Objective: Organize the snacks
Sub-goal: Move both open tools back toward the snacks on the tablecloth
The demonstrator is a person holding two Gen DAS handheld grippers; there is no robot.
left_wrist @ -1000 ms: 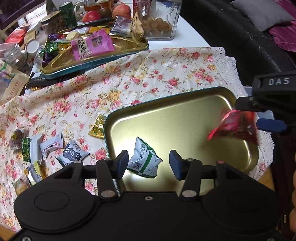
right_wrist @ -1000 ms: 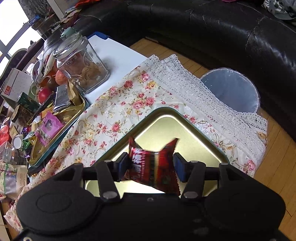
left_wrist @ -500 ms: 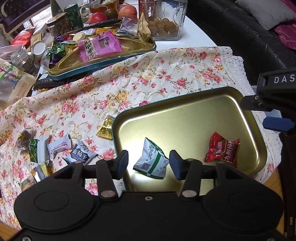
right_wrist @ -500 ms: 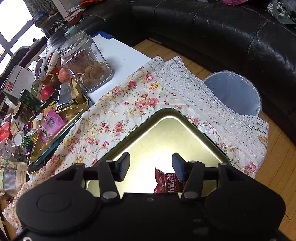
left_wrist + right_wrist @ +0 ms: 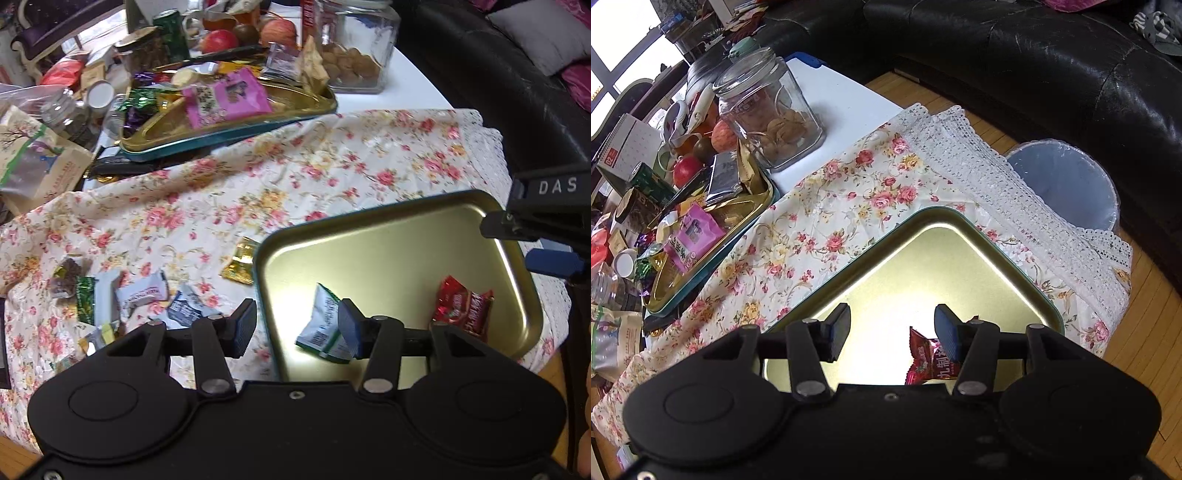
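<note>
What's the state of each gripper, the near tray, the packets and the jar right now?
left gripper: open, empty
right gripper: open, empty
gold tray: upright on the floral cloth, two packets inside
red packet: lying loose in the tray
green-and-white packet: lying loose in the tray
gold candy: on the cloth beside the tray's rim
glass jar: upright, no lid visible, partly filled

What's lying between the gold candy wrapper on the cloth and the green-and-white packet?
Only the gold tray's teal rim, in the left wrist view: the gold candy lies outside it, the green-and-white packet inside.
</note>
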